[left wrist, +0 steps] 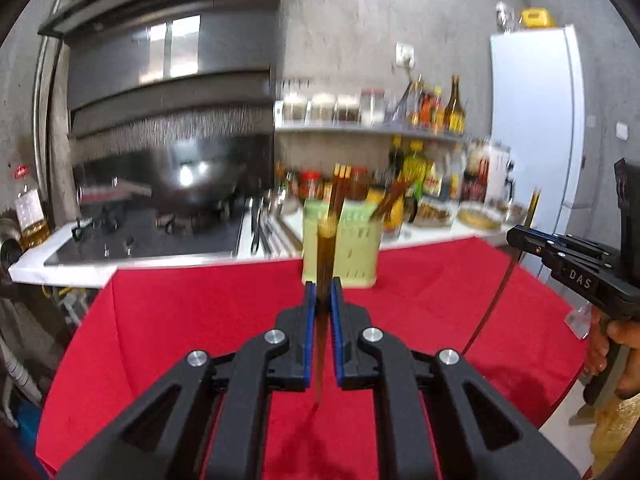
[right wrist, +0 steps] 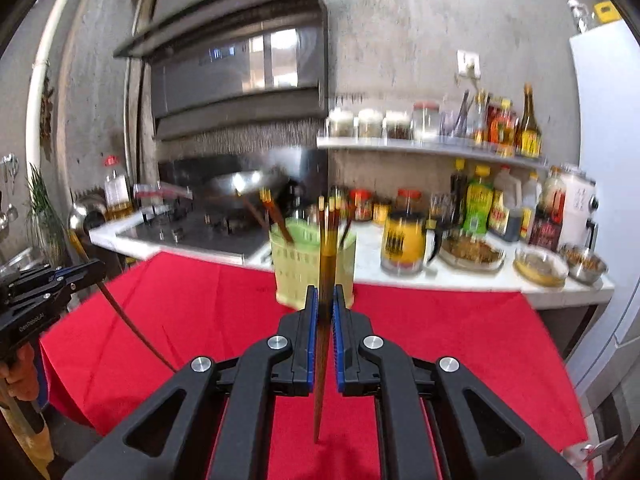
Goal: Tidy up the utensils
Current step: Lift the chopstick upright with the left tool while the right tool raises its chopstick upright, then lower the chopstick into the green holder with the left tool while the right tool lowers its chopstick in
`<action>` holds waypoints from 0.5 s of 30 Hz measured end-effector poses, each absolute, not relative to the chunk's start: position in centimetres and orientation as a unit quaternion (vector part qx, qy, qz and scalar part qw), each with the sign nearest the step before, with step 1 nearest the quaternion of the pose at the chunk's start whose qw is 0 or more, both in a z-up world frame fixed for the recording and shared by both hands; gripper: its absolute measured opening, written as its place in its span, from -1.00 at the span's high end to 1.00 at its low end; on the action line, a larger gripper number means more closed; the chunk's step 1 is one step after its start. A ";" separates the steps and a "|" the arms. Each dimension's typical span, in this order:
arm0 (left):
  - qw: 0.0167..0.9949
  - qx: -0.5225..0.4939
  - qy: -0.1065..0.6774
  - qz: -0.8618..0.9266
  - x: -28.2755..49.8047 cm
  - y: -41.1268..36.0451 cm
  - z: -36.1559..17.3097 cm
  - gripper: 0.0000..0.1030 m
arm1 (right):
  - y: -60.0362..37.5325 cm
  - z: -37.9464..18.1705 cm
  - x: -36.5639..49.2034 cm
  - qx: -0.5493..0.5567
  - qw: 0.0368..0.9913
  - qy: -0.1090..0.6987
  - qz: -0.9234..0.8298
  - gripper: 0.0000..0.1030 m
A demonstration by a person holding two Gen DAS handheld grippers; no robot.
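Left wrist: fingers (left wrist: 323, 292) grip chopstick (left wrist: 325, 256); green holder (left wrist: 352, 248) ahead. Right fingers (right wrist: 325, 300) grip another chopstick (right wrist: 327, 276).

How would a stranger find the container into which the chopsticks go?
Look at the red tablecloth. At its far edge, before the white counter, stands the pale green slotted holder, upright, with brown chopsticks already inside. Neighbouring jars and bottles all sit on the counter itself.

**Light and picture quality, both wrist views**

Daylight, bright and even. Window glare on range hood (left wrist: 172, 52); hot spot on wok (right wrist: 240, 180). Motion blur smears shelf jars (right wrist: 372, 122) and chopstick holder (left wrist: 352, 248). Strong fisheye bending, dark vignette corners. Near gripper bodies sharp.
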State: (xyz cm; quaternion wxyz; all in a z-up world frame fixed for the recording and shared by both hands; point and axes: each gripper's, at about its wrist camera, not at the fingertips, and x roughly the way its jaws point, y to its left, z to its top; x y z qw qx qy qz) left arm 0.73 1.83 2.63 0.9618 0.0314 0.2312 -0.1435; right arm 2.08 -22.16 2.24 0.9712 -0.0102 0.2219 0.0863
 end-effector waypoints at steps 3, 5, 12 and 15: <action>0.953 0.033 0.264 -0.145 1.5 1.9 0.5 0.87 | -22.0 -0.6 3.0 -0.004 0.961 0.260 0.089 0.87; 0.948 0.032 0.282 -0.144 1.8 2.0 -0.7 0.87 | -21.9 -2.0 3.3 -0.002 0.957 0.276 0.089 0.87; 0.940 0.022 0.311 -0.140 2.9 2.5 -2.6 0.88 | -21.6 -2.3 3.3 -0.007 0.955 0.283 0.091 0.87; 0.943 0.019 0.302 -0.142 3.9 2.4 -1.7 0.88 | -21.6 -1.8 3.8 -0.010 0.957 0.277 0.092 0.87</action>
